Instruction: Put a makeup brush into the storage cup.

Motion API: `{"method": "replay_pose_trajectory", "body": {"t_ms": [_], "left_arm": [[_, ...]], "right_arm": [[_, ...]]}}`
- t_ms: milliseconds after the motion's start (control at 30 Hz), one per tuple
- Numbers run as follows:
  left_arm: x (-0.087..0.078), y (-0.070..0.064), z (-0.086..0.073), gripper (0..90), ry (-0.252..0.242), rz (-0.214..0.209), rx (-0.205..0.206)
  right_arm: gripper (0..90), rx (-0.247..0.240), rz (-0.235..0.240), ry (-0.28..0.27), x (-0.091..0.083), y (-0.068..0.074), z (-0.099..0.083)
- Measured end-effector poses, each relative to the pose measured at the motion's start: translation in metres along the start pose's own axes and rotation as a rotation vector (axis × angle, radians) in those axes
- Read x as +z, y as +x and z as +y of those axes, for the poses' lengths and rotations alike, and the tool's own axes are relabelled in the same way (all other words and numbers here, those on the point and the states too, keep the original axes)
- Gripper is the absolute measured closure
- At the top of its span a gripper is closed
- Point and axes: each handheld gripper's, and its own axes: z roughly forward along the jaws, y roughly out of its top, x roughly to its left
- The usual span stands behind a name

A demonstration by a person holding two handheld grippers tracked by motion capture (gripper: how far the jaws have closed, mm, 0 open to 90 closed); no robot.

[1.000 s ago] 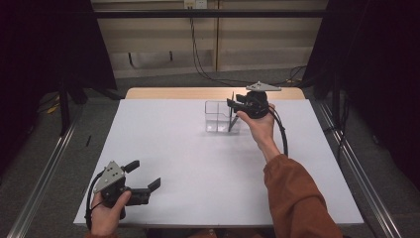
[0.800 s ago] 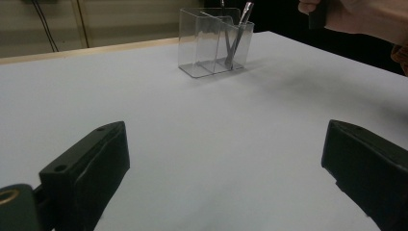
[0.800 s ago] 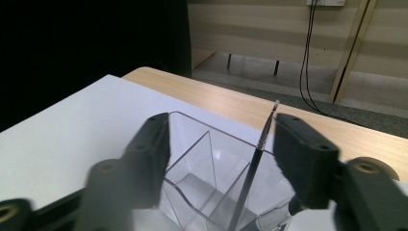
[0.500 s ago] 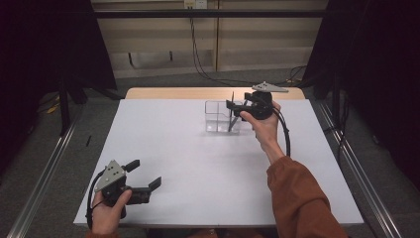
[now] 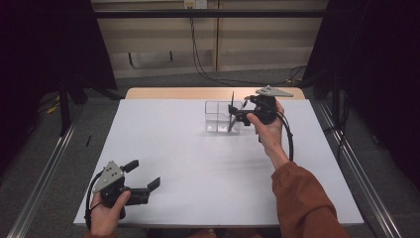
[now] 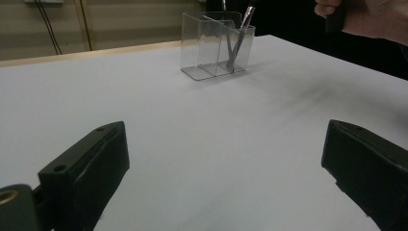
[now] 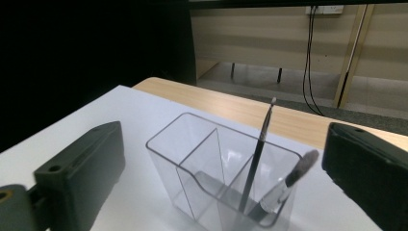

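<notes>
Right gripper view looks straight down its own two black jaws, which stand wide apart with nothing between them. Just beyond them, at the far side of the white table (image 5: 198, 163), sits a clear plastic organizer (image 7: 219, 175) with a divider wall inside. Two makeup brushes stand in its right-hand compartment: a thin brush (image 7: 257, 154) nearly upright with its fine tip at the top, and a thicker brush (image 7: 288, 185) with a soft grey head, leaning over to the right.

From the high view, the right gripper (image 5: 238, 113) is held at the far right of the table, jaws released and empty, almost touching the organizer (image 5: 224, 116) from its right side. The brushes' long axes run up out of the box, so their free ends rise toward this claw. The organizer lies directly left of it, and the right hand (image 5: 267, 130) is by far the nearer one.

Further out, the left gripper (image 5: 143, 182) rests at the near left corner of the table, well apart from the box. Its jaws are also spread open and hold nothing. Its own view shows the organizer (image 6: 216, 45) far off across bare table.

My judgement: any pick or placement of a brush falls to the right claw, coming in from the box's right and from above.
</notes>
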Motion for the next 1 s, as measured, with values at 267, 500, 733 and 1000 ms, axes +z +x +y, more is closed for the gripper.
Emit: {"method": "replay_pose_trajectory", "body": {"t_ms": [267,500,733,1000], "left_arm": [[0.001,0.000,0.001,2.8,0.003,-0.003,0.011],[0.000,0.000,0.000,2.8,0.001,0.003,0.005],[-0.002,0.000,0.000,2.8,-0.005,0.007,0.000],[-0.002,0.001,0.001,2.8,-0.003,0.006,0.005]], "right_arm": [[0.0,0.011,0.012,-0.002,-0.016,-0.004,-0.005],[0.5,-0.007,-0.013,-0.003,-0.028,-0.004,-0.012],[2.0,-0.010,-0.034,0.004,-0.041,-0.009,-0.021],[0.0,-0.021,-0.027,-0.013,-0.056,-0.012,-0.029]]}}
